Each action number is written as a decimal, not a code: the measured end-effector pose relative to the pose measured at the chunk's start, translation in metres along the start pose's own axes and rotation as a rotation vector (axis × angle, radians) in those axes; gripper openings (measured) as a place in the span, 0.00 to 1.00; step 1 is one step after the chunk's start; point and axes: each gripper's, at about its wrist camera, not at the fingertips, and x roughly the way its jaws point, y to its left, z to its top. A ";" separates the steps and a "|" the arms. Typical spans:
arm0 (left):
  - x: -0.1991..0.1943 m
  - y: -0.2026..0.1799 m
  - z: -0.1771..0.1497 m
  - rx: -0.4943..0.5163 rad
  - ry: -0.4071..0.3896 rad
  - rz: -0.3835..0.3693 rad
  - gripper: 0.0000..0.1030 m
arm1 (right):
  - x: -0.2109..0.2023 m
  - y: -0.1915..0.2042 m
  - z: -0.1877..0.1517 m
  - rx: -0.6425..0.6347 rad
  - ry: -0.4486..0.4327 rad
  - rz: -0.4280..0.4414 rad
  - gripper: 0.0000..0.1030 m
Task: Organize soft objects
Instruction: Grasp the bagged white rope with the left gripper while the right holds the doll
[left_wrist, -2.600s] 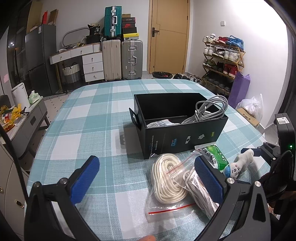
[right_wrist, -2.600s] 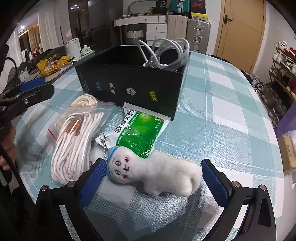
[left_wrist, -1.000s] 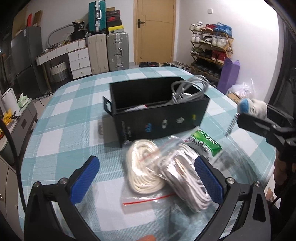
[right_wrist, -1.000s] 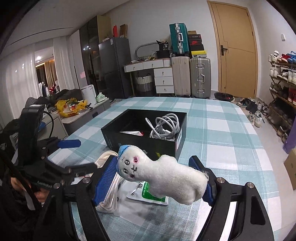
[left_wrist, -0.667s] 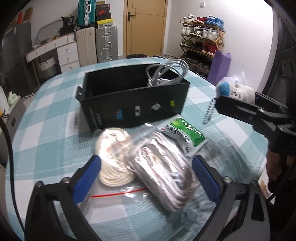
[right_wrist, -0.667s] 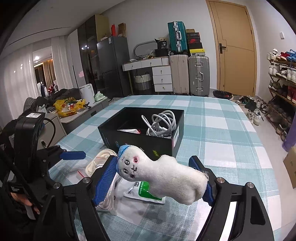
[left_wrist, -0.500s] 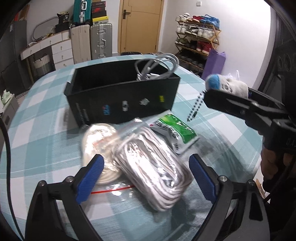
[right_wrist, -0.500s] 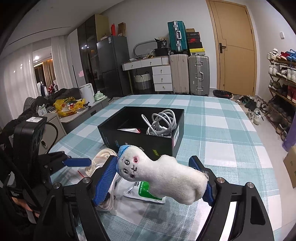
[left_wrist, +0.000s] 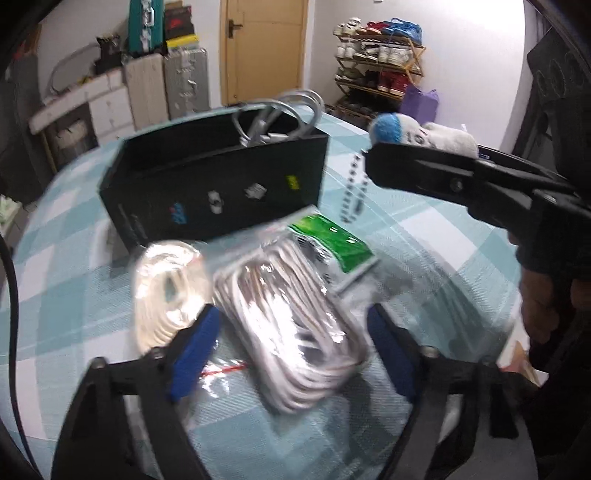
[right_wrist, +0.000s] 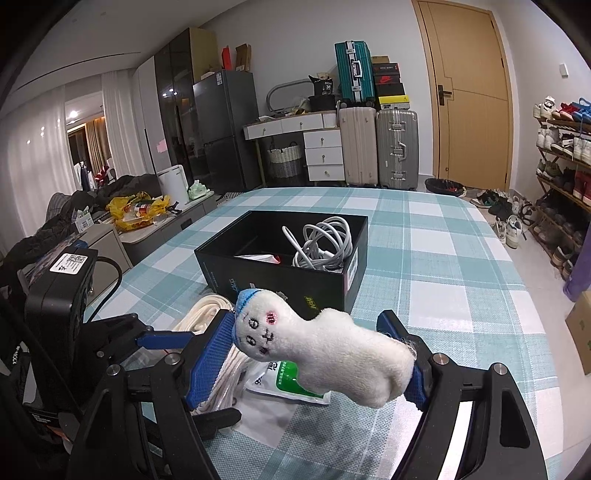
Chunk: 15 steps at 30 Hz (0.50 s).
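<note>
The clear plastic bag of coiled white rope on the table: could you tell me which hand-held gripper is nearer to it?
Left. The left hand-held gripper straddles the bagged white rope; the right hand-held gripper holds the white plush toy in the air.

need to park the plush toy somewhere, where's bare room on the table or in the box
Bare checked tablecloth right of and behind the black box. The box's left part is free beside the grey cable coil. In front it is crowded: bagged white ropes, green packet.
</note>
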 end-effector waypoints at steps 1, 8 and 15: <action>0.001 -0.001 -0.001 -0.002 0.006 -0.018 0.69 | 0.000 0.000 0.000 0.000 0.001 0.001 0.78; 0.003 -0.004 -0.002 0.010 0.008 -0.021 0.65 | 0.000 0.000 0.000 0.000 -0.001 0.001 0.78; -0.002 -0.004 -0.006 0.019 -0.021 -0.025 0.43 | -0.001 0.000 -0.001 -0.001 -0.001 0.001 0.78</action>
